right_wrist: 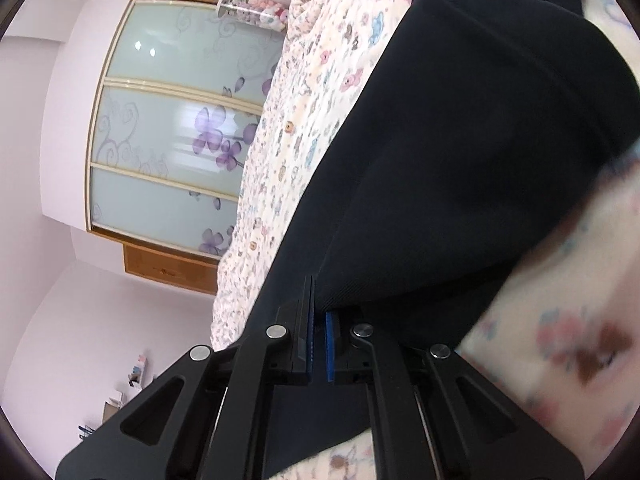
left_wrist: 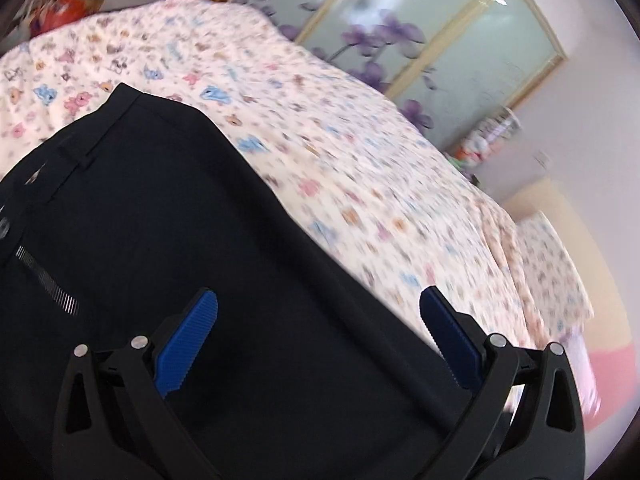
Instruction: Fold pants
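Dark navy pants [left_wrist: 168,216] lie on a bed with a flower-print sheet [left_wrist: 340,128]. In the left wrist view the waistband, a belt loop and the zipper [left_wrist: 48,284] show at the left. My left gripper [left_wrist: 320,300] hovers over the pants with its blue pads [left_wrist: 188,340] wide apart and nothing between them. In the right wrist view the pants [right_wrist: 460,152] run away from the camera, and my right gripper [right_wrist: 319,312] is shut on an edge of the dark cloth, which bunches up just beyond the pads.
A sliding wardrobe with frosted glass and purple flowers [left_wrist: 420,40] stands behind the bed. A clear tube of soft toys [right_wrist: 256,8] stands beside it. The bed's edge [left_wrist: 552,272] drops off at the right. A blurred printed sleeve or cloth [right_wrist: 568,340] crosses the right wrist view.
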`<act>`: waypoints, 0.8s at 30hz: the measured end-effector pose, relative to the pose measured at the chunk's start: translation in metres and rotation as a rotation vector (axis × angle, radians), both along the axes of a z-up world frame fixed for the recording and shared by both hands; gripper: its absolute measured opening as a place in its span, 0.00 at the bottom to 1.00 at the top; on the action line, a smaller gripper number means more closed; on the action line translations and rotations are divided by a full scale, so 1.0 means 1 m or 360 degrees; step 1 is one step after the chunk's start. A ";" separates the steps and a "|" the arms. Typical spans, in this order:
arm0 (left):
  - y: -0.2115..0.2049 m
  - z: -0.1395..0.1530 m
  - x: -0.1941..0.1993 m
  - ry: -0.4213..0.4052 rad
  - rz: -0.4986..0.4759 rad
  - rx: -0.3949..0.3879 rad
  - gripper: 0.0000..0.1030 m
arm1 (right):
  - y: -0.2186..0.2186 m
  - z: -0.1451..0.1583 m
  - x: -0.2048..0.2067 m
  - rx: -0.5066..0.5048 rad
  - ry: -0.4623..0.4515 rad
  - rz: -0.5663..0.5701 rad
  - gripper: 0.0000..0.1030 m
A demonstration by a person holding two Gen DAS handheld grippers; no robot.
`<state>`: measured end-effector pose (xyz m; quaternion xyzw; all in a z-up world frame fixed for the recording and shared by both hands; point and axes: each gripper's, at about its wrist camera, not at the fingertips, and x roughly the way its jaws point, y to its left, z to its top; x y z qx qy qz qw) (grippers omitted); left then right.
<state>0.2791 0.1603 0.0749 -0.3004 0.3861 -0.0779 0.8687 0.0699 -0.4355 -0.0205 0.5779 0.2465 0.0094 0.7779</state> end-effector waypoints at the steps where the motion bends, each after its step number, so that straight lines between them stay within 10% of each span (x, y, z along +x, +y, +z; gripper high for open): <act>1: 0.004 -0.003 0.012 0.0006 0.0022 -0.0006 0.98 | -0.001 -0.001 0.002 -0.0001 0.0011 0.0013 0.04; 10: 0.036 -0.056 0.096 0.0187 0.0252 -0.0164 0.94 | -0.003 -0.001 0.012 -0.0116 0.0073 0.0086 0.04; 16: 0.045 -0.075 0.126 0.0236 0.0336 -0.0189 0.64 | -0.003 -0.001 0.015 -0.0180 0.0094 0.0114 0.04; 20: 0.047 -0.080 0.133 0.0244 0.0386 -0.0101 0.12 | -0.001 0.001 0.015 -0.0225 0.0100 0.0116 0.04; 24: 0.042 -0.071 0.116 0.0190 0.0445 0.0000 0.06 | -0.001 0.004 0.014 -0.0252 0.0098 0.0113 0.04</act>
